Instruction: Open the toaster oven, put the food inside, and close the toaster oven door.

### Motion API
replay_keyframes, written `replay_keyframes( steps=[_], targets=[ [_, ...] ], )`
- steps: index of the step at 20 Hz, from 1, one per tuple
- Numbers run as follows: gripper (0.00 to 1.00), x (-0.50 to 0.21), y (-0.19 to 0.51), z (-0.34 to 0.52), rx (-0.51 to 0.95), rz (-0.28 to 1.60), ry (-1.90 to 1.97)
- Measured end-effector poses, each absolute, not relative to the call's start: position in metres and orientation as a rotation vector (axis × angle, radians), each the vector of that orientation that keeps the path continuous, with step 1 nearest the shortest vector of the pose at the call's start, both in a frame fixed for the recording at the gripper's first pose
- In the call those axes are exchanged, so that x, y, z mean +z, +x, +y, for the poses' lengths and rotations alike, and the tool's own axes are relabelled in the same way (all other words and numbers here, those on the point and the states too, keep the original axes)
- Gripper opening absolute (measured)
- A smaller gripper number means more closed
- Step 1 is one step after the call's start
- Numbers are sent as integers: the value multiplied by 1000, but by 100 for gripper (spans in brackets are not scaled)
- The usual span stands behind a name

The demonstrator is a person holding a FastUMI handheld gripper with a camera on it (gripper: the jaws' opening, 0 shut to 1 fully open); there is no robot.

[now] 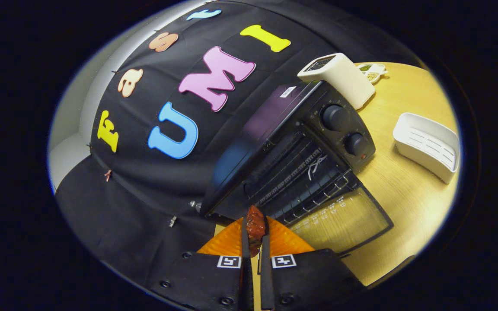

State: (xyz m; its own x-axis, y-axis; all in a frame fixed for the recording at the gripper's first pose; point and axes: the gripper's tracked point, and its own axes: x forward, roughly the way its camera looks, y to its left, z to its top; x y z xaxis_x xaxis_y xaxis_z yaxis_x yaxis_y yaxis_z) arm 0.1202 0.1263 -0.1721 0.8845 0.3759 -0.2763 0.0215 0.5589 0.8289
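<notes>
A black toaster oven stands on the wooden table just ahead of my fingers, its glass door folded down flat and open. The wire rack inside is bare. A reddish-brown piece of food is clamped between my two orange-backed fingers, so my gripper is shut on it. The food hangs in the air in front of the oven's left front corner, near the door's hinge edge.
A white toaster stands behind the oven, with a small white dish of greenish bits beyond it. A white slotted tray lies on the wooden table to the oven's right. Black cloth wall rises to the left.
</notes>
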Motion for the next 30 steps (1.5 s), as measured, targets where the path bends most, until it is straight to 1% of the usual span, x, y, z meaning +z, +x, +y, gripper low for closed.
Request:
replay_keyframes(
  steps=[8,14,16,18,19,21,22,24,26,30],
  targets=[
    [11,-206,176,121,95,354,1043],
    [11,-224,189,116,12,345,1027],
    [14,-224,187,114,-6,356,998],
    [24,-223,186,112,-21,369,927],
    [35,-218,185,112,-7,370,864],
    [62,-216,183,111,16,372,739],
    [68,-216,183,109,22,371,693],
    [96,-216,181,105,26,380,621],
    [98,-211,175,102,38,378,577],
    [98,-200,157,103,73,380,445]
  ],
)
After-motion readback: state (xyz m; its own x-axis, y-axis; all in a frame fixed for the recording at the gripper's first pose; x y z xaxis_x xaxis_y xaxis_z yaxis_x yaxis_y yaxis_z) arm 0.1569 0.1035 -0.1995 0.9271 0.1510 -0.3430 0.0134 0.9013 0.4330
